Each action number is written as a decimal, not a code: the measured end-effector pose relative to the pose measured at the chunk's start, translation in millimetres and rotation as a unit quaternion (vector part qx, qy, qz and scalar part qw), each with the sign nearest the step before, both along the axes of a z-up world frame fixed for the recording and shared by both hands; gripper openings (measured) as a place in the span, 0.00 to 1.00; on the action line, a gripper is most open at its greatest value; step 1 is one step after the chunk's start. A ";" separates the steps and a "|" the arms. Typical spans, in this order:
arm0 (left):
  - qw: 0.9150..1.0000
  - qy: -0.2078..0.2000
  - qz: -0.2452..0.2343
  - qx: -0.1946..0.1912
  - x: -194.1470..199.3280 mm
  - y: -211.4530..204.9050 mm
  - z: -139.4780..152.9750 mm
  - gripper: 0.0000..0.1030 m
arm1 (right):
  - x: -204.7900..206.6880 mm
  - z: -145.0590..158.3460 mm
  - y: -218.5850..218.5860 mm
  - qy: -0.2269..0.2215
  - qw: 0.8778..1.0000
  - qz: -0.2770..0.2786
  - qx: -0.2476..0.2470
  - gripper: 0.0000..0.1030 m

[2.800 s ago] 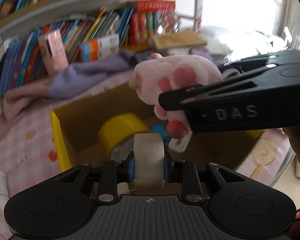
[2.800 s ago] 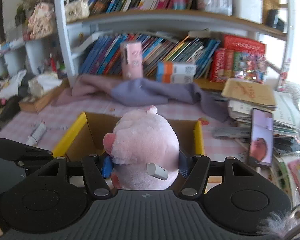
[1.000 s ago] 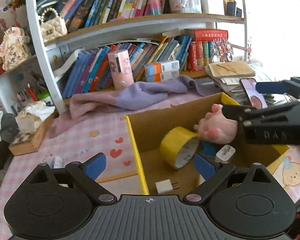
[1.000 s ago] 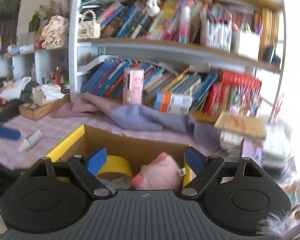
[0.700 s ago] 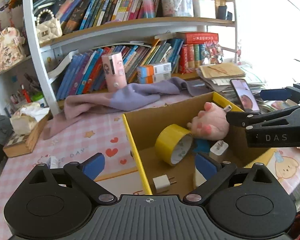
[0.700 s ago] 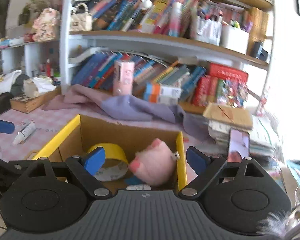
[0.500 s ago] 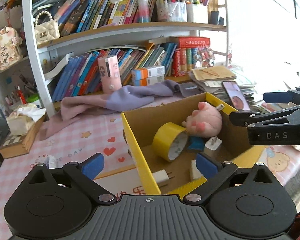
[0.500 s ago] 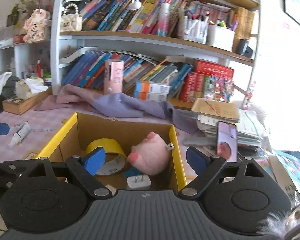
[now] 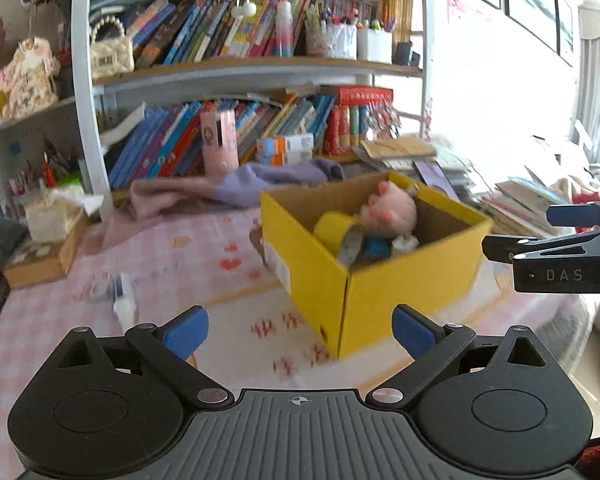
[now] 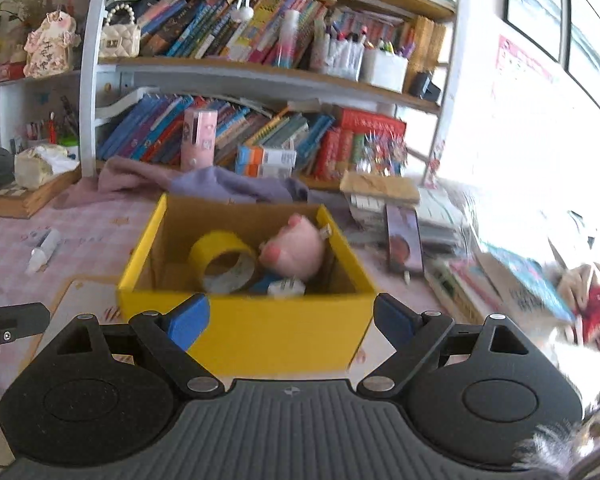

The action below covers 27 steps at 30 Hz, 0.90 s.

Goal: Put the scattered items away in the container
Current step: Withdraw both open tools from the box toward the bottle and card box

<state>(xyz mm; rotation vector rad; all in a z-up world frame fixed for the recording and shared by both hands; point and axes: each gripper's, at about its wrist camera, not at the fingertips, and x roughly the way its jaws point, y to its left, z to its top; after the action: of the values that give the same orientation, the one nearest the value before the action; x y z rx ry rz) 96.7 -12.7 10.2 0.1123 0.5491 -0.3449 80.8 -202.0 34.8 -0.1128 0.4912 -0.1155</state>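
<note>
The yellow cardboard box [image 9: 380, 292] [image 10: 260, 332] stands on the pink checked table. Inside lie a pink plush toy [image 9: 392, 210] [image 10: 296, 250], a yellow tape roll [image 9: 336, 228] [image 10: 222, 258] and a white plug [image 10: 286, 286]. My left gripper [image 9: 300, 330] is open and empty, back from the box's near corner. My right gripper [image 10: 290, 320] is open and empty, in front of the box's near wall; it also shows at the right edge of the left wrist view [image 9: 560, 256]. A small white bottle [image 9: 122, 300] [image 10: 44, 250] lies on the table left of the box.
A bookshelf [image 10: 260, 80] lines the back. A purple cloth [image 10: 220, 188] and a pink carton [image 10: 198, 140] lie behind the box. A phone [image 10: 404, 238] and stacked books [image 10: 500, 280] sit right of it. A tissue box [image 9: 48, 240] is at far left.
Both grippers let go of the clear tape roll and the plush toy into the box, opened, and pulled back and up, so the whole box now shows from outside.
</note>
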 end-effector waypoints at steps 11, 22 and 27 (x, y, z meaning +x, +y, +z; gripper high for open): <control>0.998 0.048 -0.007 0.046 -48.1 38.2 -15.6 0.97 | -38.3 -17.8 47.7 0.086 0.994 0.018 0.058 0.83; 0.995 0.053 0.084 0.033 -71.5 94.9 -14.0 0.97 | -41.1 -15.5 109.5 0.100 0.983 0.143 0.058 0.64; 0.992 0.050 0.115 0.026 -77.4 114.1 -11.2 0.97 | -36.6 -13.4 130.5 0.100 0.978 0.175 0.051 0.62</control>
<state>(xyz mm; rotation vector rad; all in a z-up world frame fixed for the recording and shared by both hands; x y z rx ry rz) 19.2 101.5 -1.0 0.0820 0.6637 -0.1118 44.2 -71.5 21.4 -0.1088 0.6704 0.2689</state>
